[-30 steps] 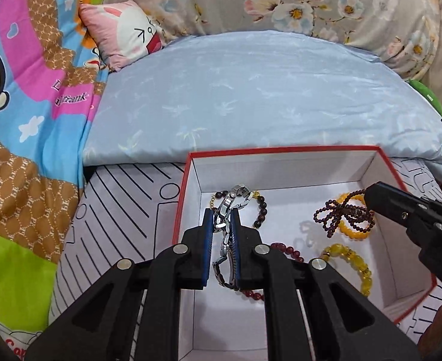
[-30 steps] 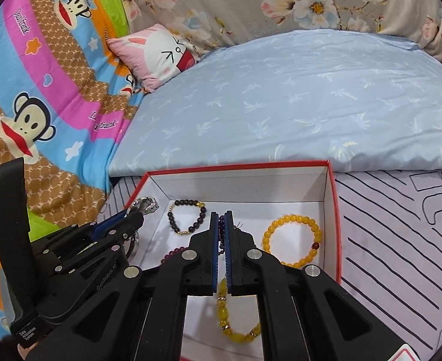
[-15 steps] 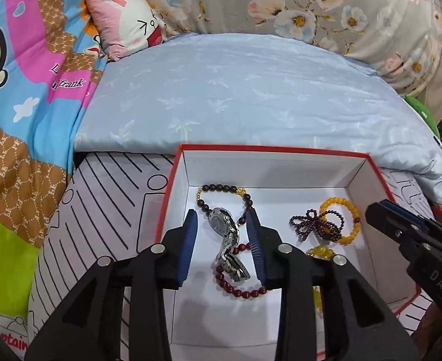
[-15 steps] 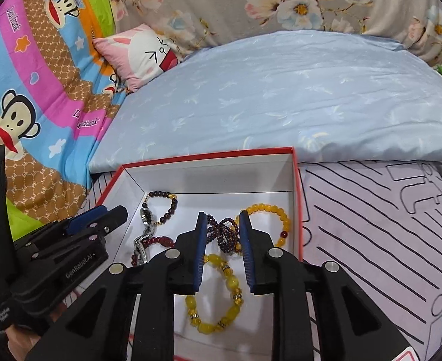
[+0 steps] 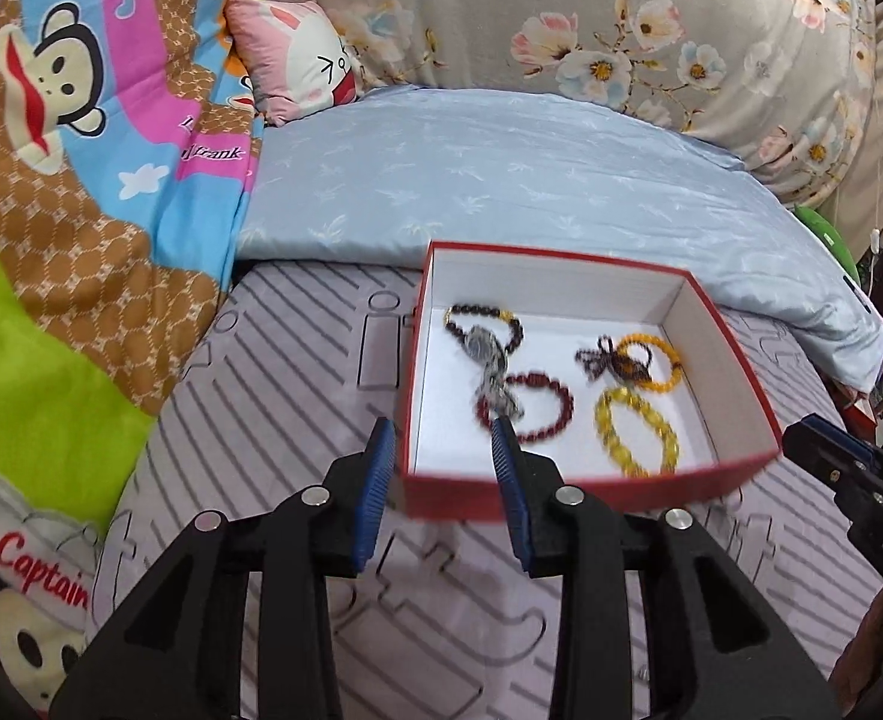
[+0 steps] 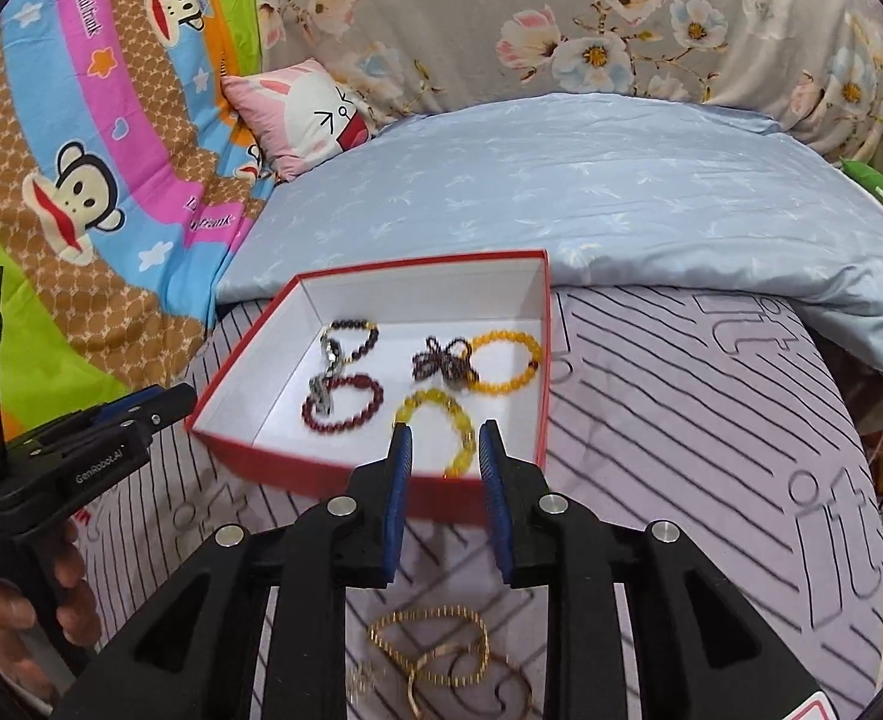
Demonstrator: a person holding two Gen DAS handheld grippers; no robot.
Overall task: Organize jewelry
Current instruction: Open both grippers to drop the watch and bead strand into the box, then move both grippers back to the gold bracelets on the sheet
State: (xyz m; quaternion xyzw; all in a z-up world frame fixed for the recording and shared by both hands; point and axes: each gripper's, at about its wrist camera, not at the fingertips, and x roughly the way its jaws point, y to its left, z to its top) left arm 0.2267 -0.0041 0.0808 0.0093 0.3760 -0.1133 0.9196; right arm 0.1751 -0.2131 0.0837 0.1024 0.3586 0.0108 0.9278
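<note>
A red box with a white inside (image 5: pixel 735 354) (image 6: pixel 243 354) sits on the lilac striped mat. In it lie a silver watch (image 5: pixel 492 369) (image 6: pixel 324 381), a dark bead bracelet (image 5: pixel 483 315), a red bead bracelet (image 5: pixel 546 414) (image 6: pixel 345 402), a dark purple bead bundle (image 5: pixel 600 357) (image 6: pixel 441 360) and two yellow bead bracelets (image 5: pixel 636 432) (image 6: pixel 504 363). My left gripper (image 5: pixel 441 450) is open and empty, just in front of the box's near wall. My right gripper (image 6: pixel 441 447) is open and empty at the box's near right corner. A gold chain (image 6: pixel 435 654) lies on the mat below the right gripper.
A light blue pillow (image 5: pixel 531 180) lies behind the box. A pink rabbit cushion (image 5: pixel 297 60) and a cartoon monkey blanket (image 5: pixel 81 180) are at the left. Floral fabric (image 5: pixel 621 30) covers the back.
The left gripper opened and let the watch go into the box. The right gripper opened and let the purple beads go. Both grippers have pulled back out of the box.
</note>
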